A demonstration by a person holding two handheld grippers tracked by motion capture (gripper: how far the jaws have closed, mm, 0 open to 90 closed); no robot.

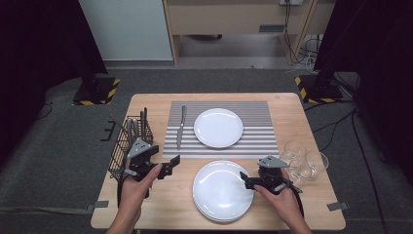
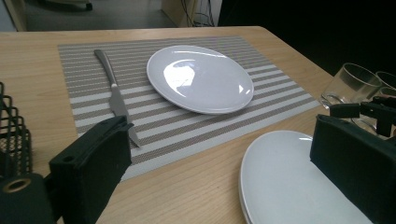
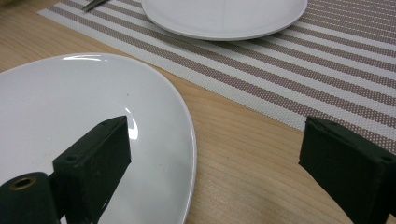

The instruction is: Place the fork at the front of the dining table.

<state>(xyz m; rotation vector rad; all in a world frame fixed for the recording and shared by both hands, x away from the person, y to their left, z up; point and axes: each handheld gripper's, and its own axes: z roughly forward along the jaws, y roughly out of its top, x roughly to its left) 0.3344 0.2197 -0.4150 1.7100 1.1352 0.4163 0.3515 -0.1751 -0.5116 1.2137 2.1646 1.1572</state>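
A person at a wooden table (image 1: 156, 214) works a two-jaw gripper in each hand beside a stack of white plates (image 1: 221, 192) that sits on the bare wood just below the striped placemat (image 1: 253, 141). The right gripper (image 1: 247, 182) hovers at the stack's right rim with its jaws spread wide and nothing between them; the left gripper (image 1: 171, 165) hangs off the stack's upper left, jaws equally wide and empty. On the placemat a single white plate (image 1: 218, 127) lies with a table knife (image 1: 180, 126) just to its left. A black wire cutlery basket (image 1: 127, 146) stands left of the placemat, and clear glass cups (image 1: 304, 163) cluster right of the stack, just behind the right gripper. The likely risks: a jaw pinching more than the top plate, or gripping only the thin glazed rim so the plate slips, and a swing of the right hand knocking the cups. No brand, label or writing can be read.
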